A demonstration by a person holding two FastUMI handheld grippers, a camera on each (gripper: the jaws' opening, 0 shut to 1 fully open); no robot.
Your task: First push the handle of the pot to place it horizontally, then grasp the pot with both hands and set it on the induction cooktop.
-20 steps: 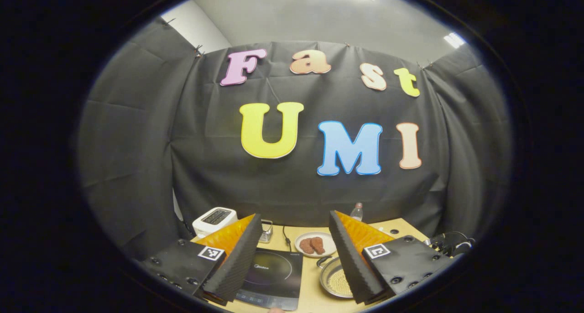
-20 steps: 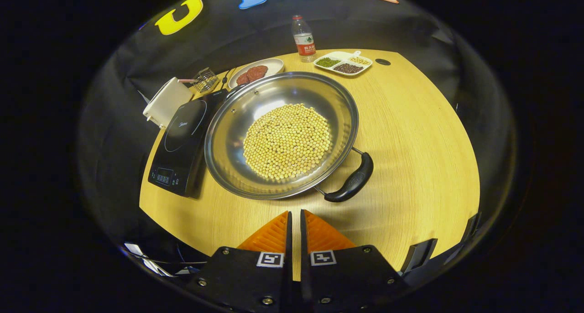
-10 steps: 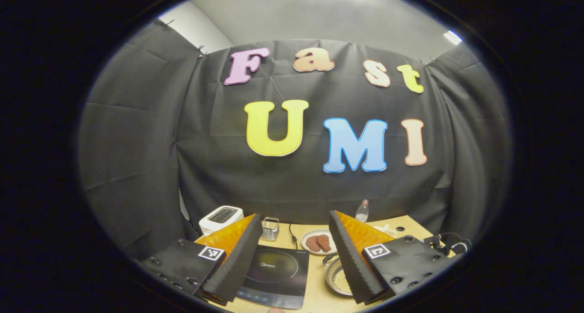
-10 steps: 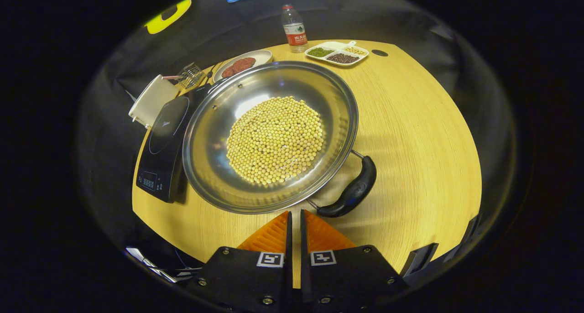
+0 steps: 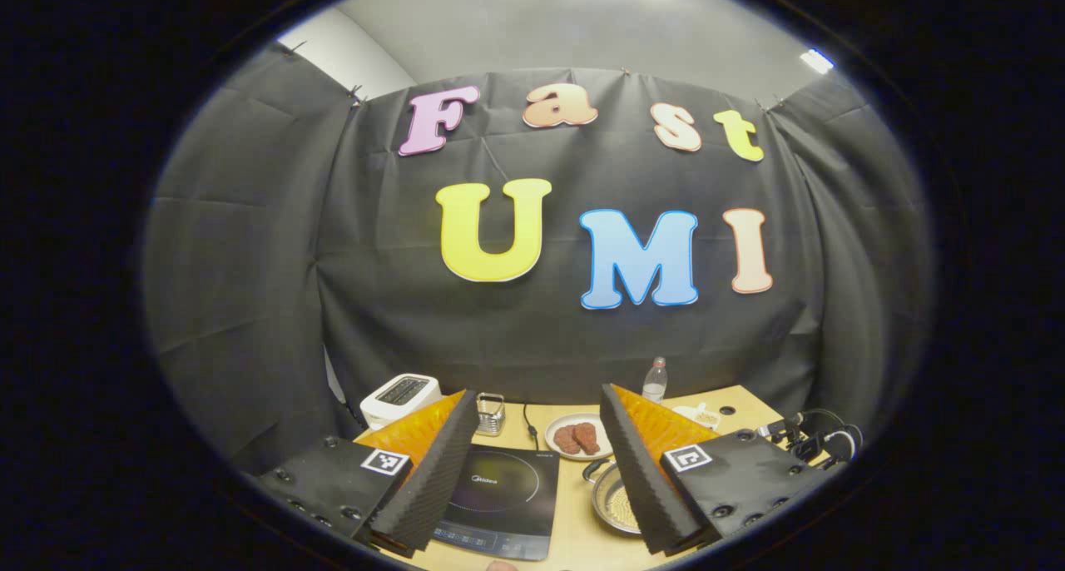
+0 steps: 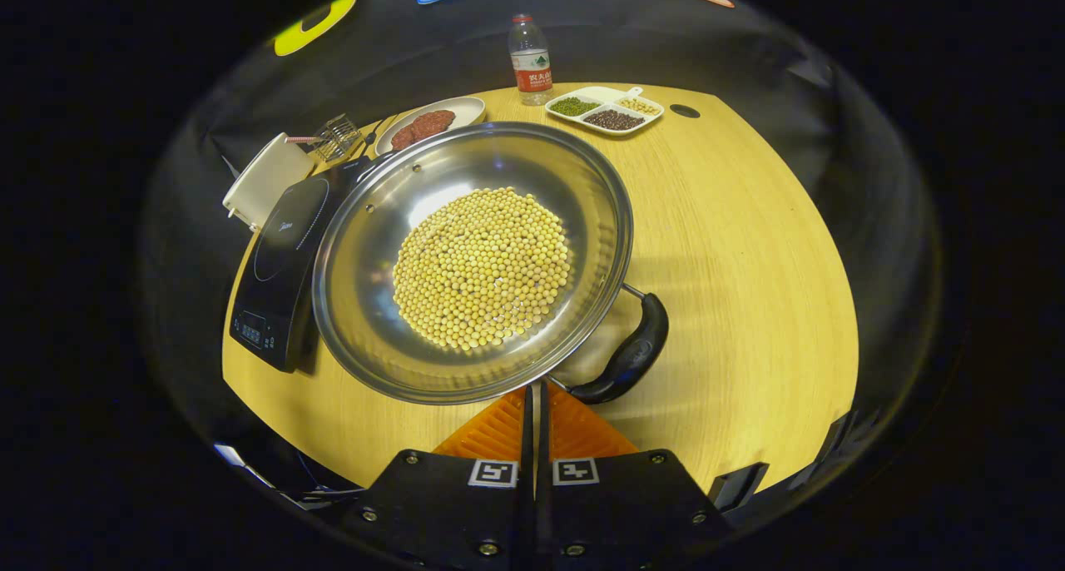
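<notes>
Nearby, cooktop (image 6: 287, 259) touching pot (image 6: 474, 259), plate (image 6: 433, 121) behind.

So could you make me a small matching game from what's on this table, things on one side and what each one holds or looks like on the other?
Things:
1. pot
2. round plate
3. divided dish
4. cooktop

Descriptions:
a. three kinds of beans, kept apart
b. flat, black, nothing standing on it
c. a heap of yellow beans
d. reddish-brown slices

Pairs: 1-c, 2-d, 3-a, 4-b
</notes>
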